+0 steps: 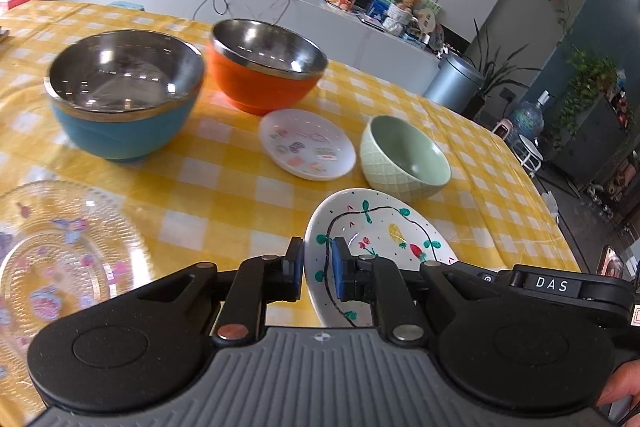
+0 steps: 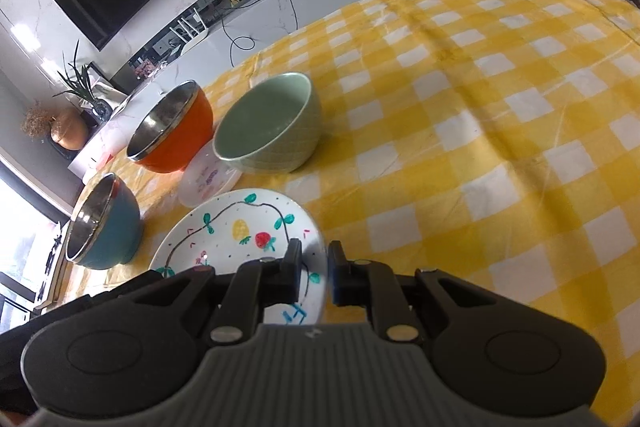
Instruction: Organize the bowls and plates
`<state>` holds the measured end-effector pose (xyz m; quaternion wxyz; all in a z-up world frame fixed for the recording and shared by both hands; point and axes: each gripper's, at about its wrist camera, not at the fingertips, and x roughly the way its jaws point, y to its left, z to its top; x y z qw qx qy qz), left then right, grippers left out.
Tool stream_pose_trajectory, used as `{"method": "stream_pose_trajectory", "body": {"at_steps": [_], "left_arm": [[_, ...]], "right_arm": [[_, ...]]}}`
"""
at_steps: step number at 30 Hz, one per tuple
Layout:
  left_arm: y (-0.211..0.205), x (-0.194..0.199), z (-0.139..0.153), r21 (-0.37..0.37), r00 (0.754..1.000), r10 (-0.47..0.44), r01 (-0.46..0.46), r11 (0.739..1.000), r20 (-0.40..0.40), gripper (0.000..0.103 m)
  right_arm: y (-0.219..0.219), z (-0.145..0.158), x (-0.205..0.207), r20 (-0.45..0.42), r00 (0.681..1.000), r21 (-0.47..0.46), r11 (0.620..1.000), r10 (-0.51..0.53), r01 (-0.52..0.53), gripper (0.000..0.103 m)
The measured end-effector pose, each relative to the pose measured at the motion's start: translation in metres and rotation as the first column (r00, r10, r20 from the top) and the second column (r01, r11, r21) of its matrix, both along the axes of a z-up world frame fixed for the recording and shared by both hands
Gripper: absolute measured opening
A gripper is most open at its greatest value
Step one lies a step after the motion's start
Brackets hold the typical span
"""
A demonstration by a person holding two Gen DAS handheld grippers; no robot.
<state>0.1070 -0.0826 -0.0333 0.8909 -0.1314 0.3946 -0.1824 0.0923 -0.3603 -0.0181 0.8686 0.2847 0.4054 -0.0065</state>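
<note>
Plate (image 1: pixel 376 239) pinched at opposite rims by left tool (image 1: pixel 316 267) and right tool (image 2: pixel 314 273); keep level, lift together.

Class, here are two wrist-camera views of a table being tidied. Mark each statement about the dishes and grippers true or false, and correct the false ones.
1. Both grippers grip the same painted plate. True: the left gripper and the right gripper each clamp its rim.
2. The green bowl sits inside the orange bowl. False: they stand apart on the checked tablecloth.
3. The blue bowl is upside down. False: it stands upright, empty.
4. A small white plate lies between the orange and green bowls. True.
</note>
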Motion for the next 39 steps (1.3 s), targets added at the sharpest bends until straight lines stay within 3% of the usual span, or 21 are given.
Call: {"method": "stream_pose_trajectory", "body": {"at_steps": [11,15,26,33,39], "left_arm": [[0.065,-0.024,0.013,-0.012,0.995,0.100,-0.100,0.995,-0.003,0.016],[0.092,-0.031,0.016,-0.009,0.990,0.138,-0.138,0.990,-0.004,0.016],[0.168,-0.037,0.013,-0.010,0.959,0.279,-0.279,0.960,-0.045,0.016],[0.192,-0.034,0.001,0.004,0.939,0.337,-0.338,0.941,-0.070,0.016],[0.193,-0.031,-0.006,0.023,0.937,0.342,-0.341,0.940,-0.067,0.016]], "right_arm": [[0.063,0.018,-0.008,0.039,0.994,-0.003,0.995,0.103,-0.103,0.012],[0.085,0.018,-0.010,0.027,0.990,0.038,0.990,0.137,-0.138,0.012],[0.165,0.012,0.008,0.016,0.964,0.041,0.963,0.267,-0.268,0.012],[0.203,0.014,0.018,0.047,0.940,-0.031,0.941,0.337,-0.336,0.011],[0.212,0.005,0.027,0.029,0.936,-0.062,0.935,0.352,-0.350,0.011]]}}
